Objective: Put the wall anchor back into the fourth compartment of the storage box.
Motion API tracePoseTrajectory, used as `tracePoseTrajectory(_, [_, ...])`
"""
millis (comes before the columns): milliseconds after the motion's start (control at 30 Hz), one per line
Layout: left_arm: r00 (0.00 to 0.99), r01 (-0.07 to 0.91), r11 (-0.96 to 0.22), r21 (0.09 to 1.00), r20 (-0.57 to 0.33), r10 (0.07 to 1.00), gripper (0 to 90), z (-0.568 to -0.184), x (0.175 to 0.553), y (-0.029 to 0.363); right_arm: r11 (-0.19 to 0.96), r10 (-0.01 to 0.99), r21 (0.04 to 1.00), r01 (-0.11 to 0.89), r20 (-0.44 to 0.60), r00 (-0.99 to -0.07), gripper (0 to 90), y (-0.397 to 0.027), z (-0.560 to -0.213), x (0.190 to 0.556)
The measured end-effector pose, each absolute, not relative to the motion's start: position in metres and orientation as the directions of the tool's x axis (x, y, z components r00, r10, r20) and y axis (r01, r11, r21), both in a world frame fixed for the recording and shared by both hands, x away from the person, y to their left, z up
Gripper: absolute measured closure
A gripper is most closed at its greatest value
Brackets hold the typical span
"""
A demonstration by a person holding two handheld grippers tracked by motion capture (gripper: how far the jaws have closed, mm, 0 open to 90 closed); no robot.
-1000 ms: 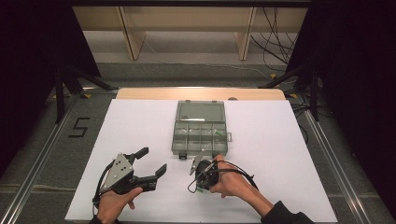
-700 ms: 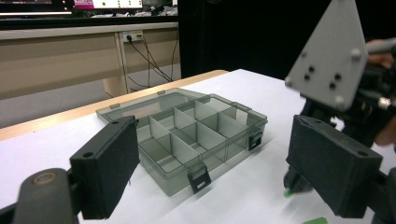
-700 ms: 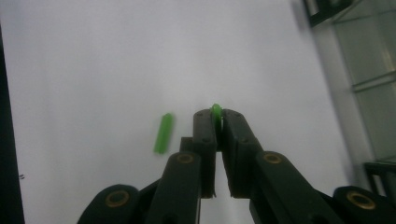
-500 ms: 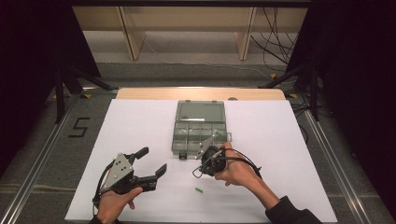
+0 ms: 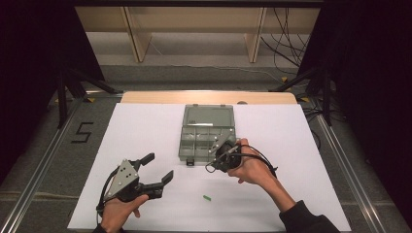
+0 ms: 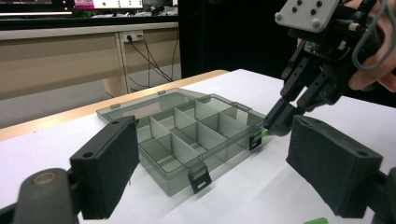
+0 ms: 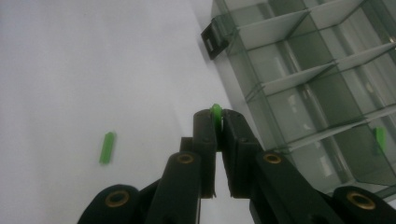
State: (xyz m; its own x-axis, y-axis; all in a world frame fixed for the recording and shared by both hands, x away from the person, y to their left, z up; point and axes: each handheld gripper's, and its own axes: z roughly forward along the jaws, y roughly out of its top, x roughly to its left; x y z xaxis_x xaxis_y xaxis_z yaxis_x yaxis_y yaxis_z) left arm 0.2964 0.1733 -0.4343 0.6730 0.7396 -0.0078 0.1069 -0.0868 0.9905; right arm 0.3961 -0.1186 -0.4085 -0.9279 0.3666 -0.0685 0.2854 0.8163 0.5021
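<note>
A clear grey compartment box (image 5: 208,130) lies open at the middle of the white table. My right gripper (image 5: 213,166) hovers by the box's near right corner, shut on a small green piece (image 7: 215,111) that pokes out at the fingertips. In the left gripper view the right gripper (image 6: 280,123) points down beside the box (image 6: 187,135). A second green piece (image 5: 207,197) lies loose on the table nearer the person, also in the right gripper view (image 7: 107,147). A third green piece (image 7: 380,138) sits in a box compartment. My left gripper (image 5: 158,166) rests open at the near left, with nothing between its pads (image 6: 112,163).
The white sheet (image 5: 145,126) covers the table, with a wooden strip (image 5: 209,97) along the far edge. Metal rails (image 5: 43,165) run down both sides. The box has black latches (image 6: 200,178) on its front wall and its lid (image 5: 209,115) lies flat behind.
My right gripper has risen from the table and moved up-right toward the box's near corner, carrying a green piece. The loose green piece behind it is now uncovered. The left gripper has kept still.
</note>
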Motion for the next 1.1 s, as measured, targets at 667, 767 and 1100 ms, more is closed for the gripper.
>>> tracePoseTrajectory(667, [0.677, 0.092, -0.091, 0.992, 0.005, 0.736, 16.1, -0.435, 0.298, 0.174, 0.750, 0.484, 0.550, 0.367, -0.079, -0.872, 84.3, -0.144, -0.395, 0.436])
tracePoseTrajectory(767, [0.682, 0.088, -0.080, 0.993, -0.002, 0.732, 16.1, -0.435, 0.298, 0.173, 0.736, 0.503, 0.559, 0.382, -0.075, -0.861, 84.3, -0.148, -0.395, 0.442])
tracePoseTrajectory(1100, [0.673, 0.109, -0.083, 0.991, -0.012, 0.739, 16.1, -0.435, 0.297, 0.173, 0.711, 0.564, 0.556, 0.430, -0.087, -0.821, 84.3, -0.153, -0.401, 0.466])
